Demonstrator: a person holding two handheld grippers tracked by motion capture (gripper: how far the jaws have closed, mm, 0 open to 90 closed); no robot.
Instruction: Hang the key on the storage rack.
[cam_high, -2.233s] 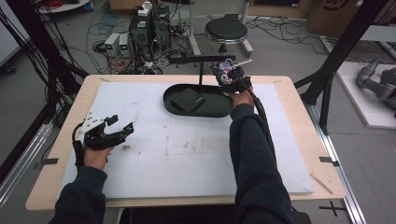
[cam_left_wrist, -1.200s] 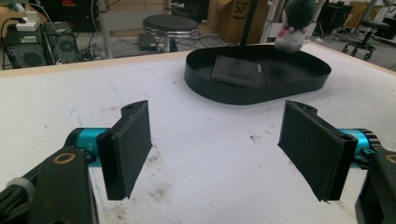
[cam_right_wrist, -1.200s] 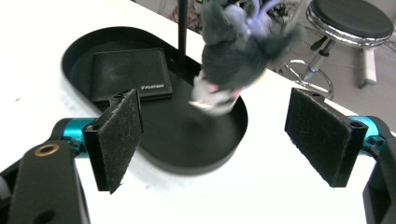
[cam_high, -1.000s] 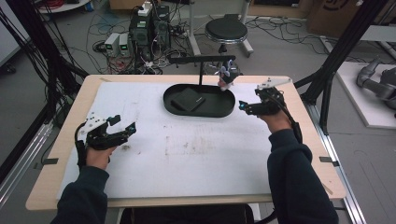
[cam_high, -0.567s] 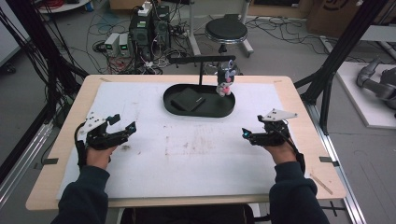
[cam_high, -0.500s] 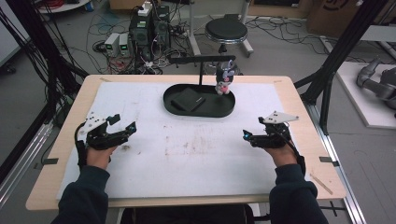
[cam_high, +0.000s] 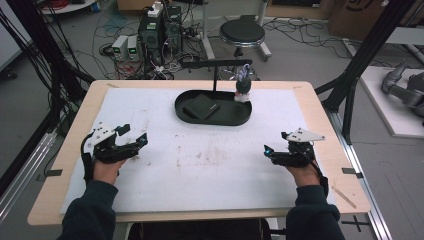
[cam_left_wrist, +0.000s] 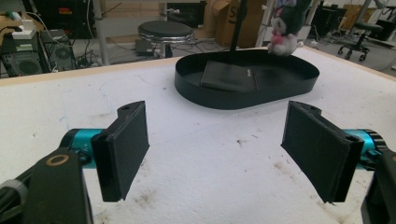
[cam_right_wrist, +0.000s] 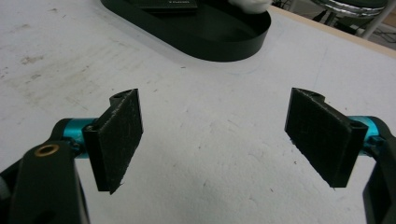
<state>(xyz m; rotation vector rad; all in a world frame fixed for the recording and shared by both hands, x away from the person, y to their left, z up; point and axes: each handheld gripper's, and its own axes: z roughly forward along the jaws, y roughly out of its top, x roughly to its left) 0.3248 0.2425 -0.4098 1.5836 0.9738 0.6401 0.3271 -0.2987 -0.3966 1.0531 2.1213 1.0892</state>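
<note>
A small plush toy (cam_high: 243, 86) hangs from the black stand's bar (cam_high: 215, 63) over the right end of the black oval tray (cam_high: 220, 120). A flat dark square (cam_high: 201, 106) lies in the tray. My left gripper (cam_high: 134, 134) rests at the table's left, open and empty. In the left gripper view its pads (cam_left_wrist: 123, 149) stand wide apart, facing the tray (cam_left_wrist: 280, 95) and the plush toy (cam_left_wrist: 285, 28). My right gripper (cam_high: 275, 142) sits at the right front, open and empty. The right gripper view shows its pads (cam_right_wrist: 119, 140) spread over the white sheet, with the tray (cam_right_wrist: 219, 49) ahead.
A stained white sheet (cam_high: 210, 165) covers the wooden table (cam_high: 325, 115). Behind the table are a round stool (cam_high: 242, 33), electronics boxes (cam_high: 160, 30) and loose cables on the floor. Black frame posts (cam_high: 357, 70) stand at both sides.
My right gripper was up at the stand with the plush toy, then drew back to the right front of the table. The plush toy stays hanging. My left gripper barely moved.
</note>
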